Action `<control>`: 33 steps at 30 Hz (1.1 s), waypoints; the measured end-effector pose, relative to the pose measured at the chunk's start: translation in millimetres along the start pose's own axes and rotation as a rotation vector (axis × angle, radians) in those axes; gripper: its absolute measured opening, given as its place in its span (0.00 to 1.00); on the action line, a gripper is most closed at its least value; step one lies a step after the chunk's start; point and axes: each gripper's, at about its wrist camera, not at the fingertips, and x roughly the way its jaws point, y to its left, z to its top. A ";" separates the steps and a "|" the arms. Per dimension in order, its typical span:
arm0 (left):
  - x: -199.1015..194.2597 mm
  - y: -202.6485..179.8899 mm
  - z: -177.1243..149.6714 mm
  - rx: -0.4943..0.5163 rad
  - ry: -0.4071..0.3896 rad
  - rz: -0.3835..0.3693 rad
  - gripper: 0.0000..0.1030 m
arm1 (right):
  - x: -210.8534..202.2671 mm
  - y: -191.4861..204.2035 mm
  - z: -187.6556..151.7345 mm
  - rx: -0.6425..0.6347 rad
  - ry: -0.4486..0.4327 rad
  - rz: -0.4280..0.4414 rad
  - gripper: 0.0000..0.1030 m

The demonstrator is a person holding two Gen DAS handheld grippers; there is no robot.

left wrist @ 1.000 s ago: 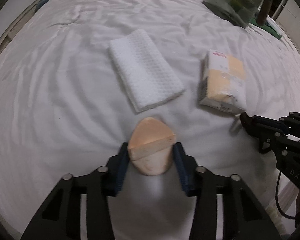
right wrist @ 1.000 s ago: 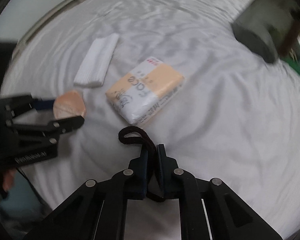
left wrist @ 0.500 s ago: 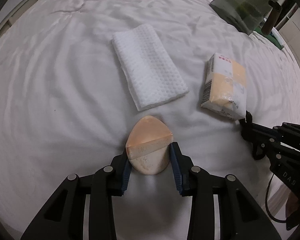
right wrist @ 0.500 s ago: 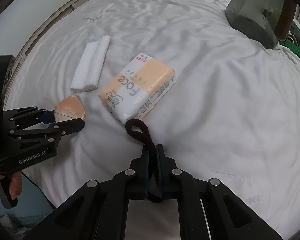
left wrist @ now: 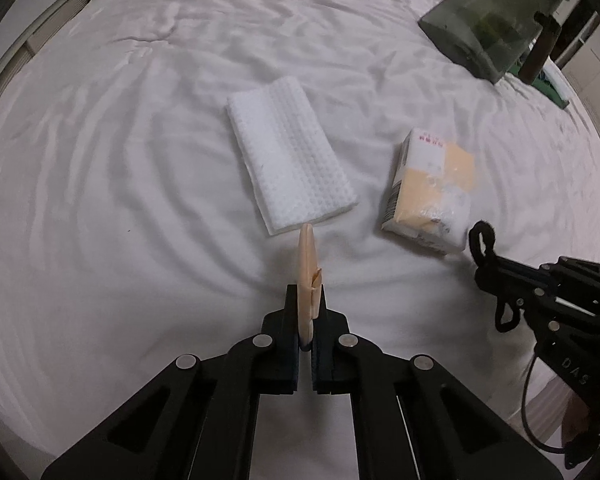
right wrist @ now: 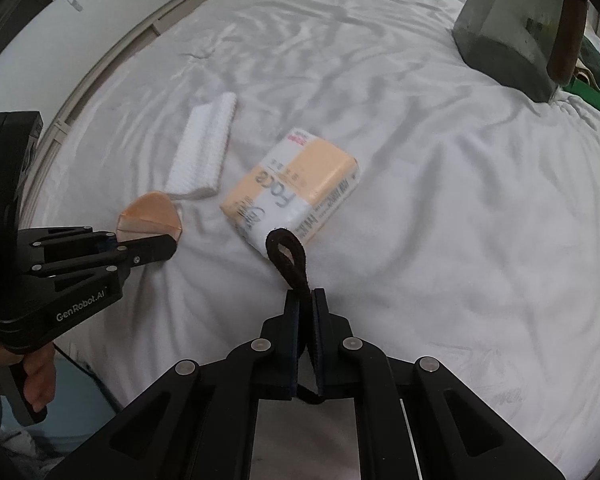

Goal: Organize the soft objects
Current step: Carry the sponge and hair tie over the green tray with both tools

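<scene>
My left gripper point(left wrist: 306, 300) is shut on a peach makeup sponge point(left wrist: 307, 264), squeezed flat and held just above the white bedsheet point(left wrist: 100, 200). The sponge also shows in the right wrist view point(right wrist: 150, 216). My right gripper point(right wrist: 307, 300) is shut on a black hair tie point(right wrist: 288, 258), whose loop sticks out in front; it also shows in the left wrist view point(left wrist: 482, 240). A folded white waffle cloth point(left wrist: 288, 164) lies ahead of the left gripper. An orange and white tissue pack point(right wrist: 292, 192) lies just beyond the hair tie.
A dark grey translucent box point(right wrist: 516, 28) with a brown handle point(right wrist: 566, 36) stands at the far right of the bed. Green and blue items point(right wrist: 596, 92) lie behind it. The bed's edge point(right wrist: 112, 68) runs along the left.
My left gripper has closed fully, squashing the sponge flat between the fingers, and has lifted it slightly. My right gripper has moved forward with the hair tie toward the tissue pack.
</scene>
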 end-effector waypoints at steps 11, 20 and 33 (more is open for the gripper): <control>-36.4 -11.7 4.2 0.022 -0.028 0.080 0.02 | -31.8 -8.0 7.5 0.008 -0.045 0.061 0.05; -85.4 -75.1 39.7 0.092 -0.100 0.083 0.02 | -89.5 -34.3 24.1 0.005 -0.114 0.075 0.05; -101.6 -193.6 77.7 0.199 -0.114 0.022 0.02 | -185.3 -125.6 22.5 0.057 -0.174 -0.008 0.05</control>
